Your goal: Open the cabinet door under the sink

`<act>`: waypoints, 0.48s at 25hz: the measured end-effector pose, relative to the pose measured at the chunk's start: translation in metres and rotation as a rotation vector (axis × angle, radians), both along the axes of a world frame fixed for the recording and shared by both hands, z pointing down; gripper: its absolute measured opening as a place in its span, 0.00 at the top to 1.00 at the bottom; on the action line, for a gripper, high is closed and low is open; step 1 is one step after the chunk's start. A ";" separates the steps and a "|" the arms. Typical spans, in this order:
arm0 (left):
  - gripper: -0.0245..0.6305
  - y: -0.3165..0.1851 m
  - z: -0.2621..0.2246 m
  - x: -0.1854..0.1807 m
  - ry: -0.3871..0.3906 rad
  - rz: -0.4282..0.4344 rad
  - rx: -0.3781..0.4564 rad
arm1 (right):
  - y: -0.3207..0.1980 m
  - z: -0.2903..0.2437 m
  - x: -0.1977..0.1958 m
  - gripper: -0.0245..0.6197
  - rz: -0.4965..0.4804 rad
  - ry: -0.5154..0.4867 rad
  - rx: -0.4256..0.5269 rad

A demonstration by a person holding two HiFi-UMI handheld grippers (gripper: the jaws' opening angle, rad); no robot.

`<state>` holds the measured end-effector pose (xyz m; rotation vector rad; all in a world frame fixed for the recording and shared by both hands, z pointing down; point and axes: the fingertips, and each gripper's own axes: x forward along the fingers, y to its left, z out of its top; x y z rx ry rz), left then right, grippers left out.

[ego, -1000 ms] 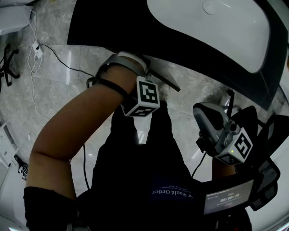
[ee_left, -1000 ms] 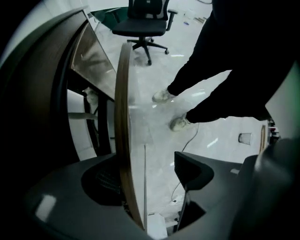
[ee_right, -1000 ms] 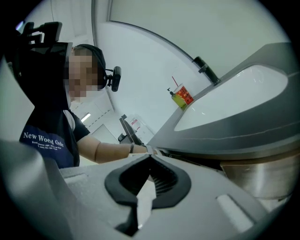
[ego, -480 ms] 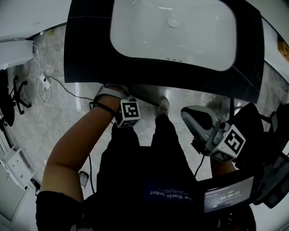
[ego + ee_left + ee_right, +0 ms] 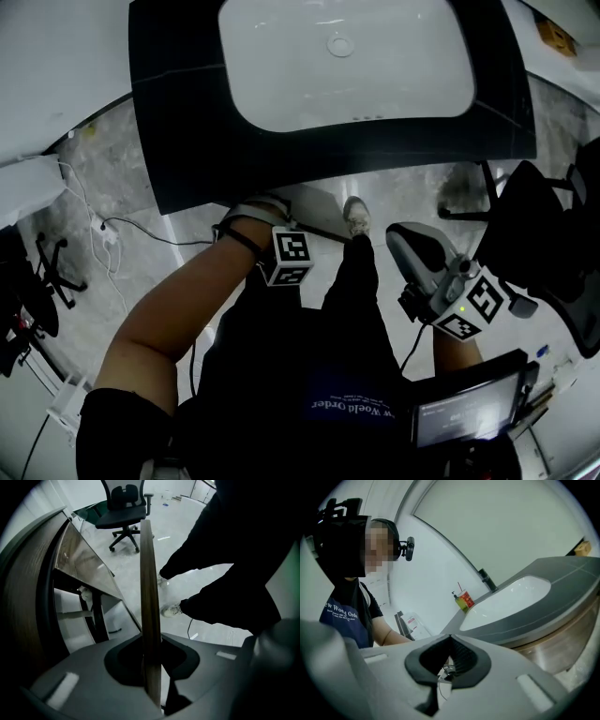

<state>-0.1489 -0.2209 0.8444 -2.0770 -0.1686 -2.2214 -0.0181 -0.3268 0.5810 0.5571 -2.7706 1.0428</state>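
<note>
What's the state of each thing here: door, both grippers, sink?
cabinet door: swung partly open, its edge standing clear of the cabinet.
left gripper: jaws have just closed; shut on the cabinet door's edge.
right gripper: shut, nothing between its jaws.
sink: basin empty.

Brown cabinet door [image 5: 150, 597], ajar

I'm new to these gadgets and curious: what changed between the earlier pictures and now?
The left gripper has just closed its jaws on the edge of the cabinet door, which now sits pinched between them. The right gripper hangs back beside the person as before, shut and empty. The sink is untouched.
</note>
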 end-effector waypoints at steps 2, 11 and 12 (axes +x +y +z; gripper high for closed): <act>0.86 0.002 0.001 0.001 0.024 0.012 -0.018 | 0.008 0.000 0.003 0.96 0.078 0.003 0.004; 0.86 0.017 0.000 -0.005 -0.001 0.090 -0.043 | 0.050 0.004 0.057 0.96 0.282 -0.001 0.022; 0.86 0.021 0.001 -0.005 -0.010 0.109 -0.038 | 0.056 0.006 0.065 0.96 0.296 -0.003 0.022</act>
